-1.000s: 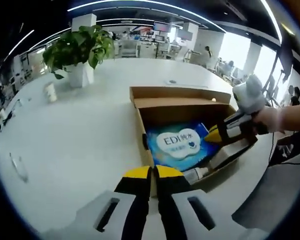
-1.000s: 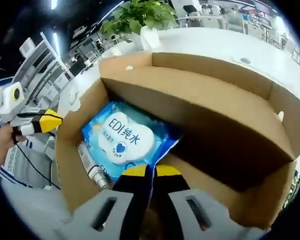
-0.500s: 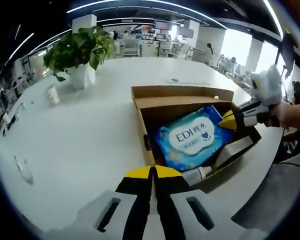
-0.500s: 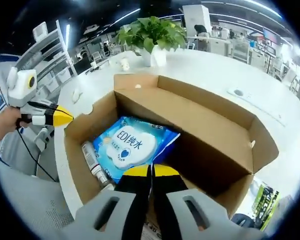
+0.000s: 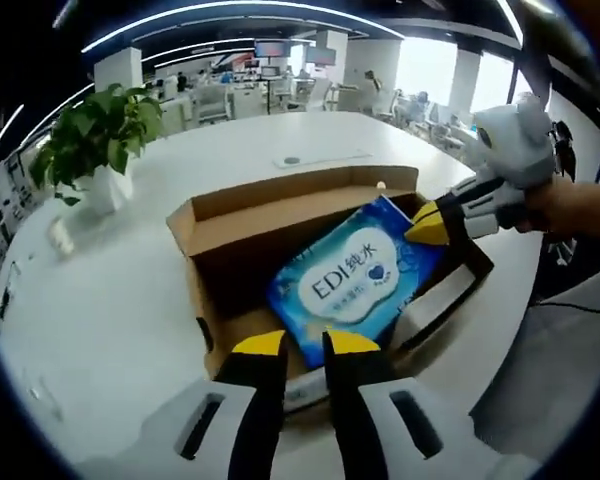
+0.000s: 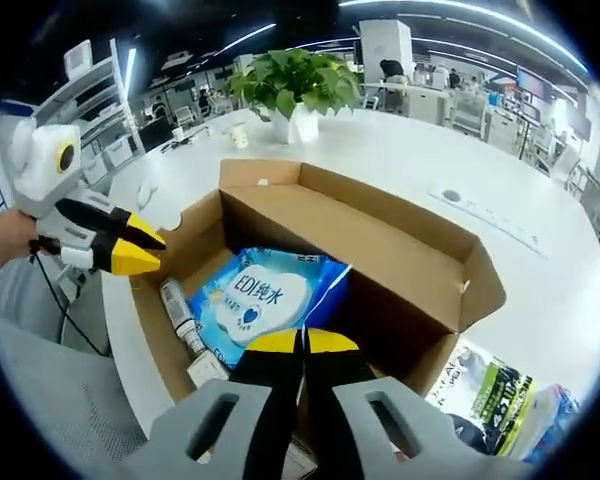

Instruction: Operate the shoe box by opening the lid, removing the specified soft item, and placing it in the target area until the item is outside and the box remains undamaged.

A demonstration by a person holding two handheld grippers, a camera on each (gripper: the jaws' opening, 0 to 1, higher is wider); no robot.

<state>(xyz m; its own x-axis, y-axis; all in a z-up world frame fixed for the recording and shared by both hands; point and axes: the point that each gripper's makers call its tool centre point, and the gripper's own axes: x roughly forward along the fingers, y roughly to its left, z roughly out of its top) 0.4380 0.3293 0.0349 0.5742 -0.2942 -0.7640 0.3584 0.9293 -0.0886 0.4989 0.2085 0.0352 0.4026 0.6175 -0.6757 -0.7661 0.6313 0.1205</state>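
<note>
The open cardboard shoe box (image 5: 280, 260) sat at frame centre on the white table (image 5: 110, 290), lid folded back. The right gripper (image 5: 427, 223) — entering from the right of the left gripper view — pinched a corner of the blue wet-wipes pack (image 5: 355, 280), which stood tilted up inside the box. The left gripper (image 5: 303, 345), jaws slightly parted, held nothing at the box's near wall. A potted plant (image 5: 92, 140) stood upper left.

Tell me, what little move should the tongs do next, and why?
Probably lift a bit higher. The right tongs are shut on a corner of the blue wipes pack, which is tilted up but still partly inside the open shoe box. Raising it should clear the box wall without tearing the cardboard.
</note>
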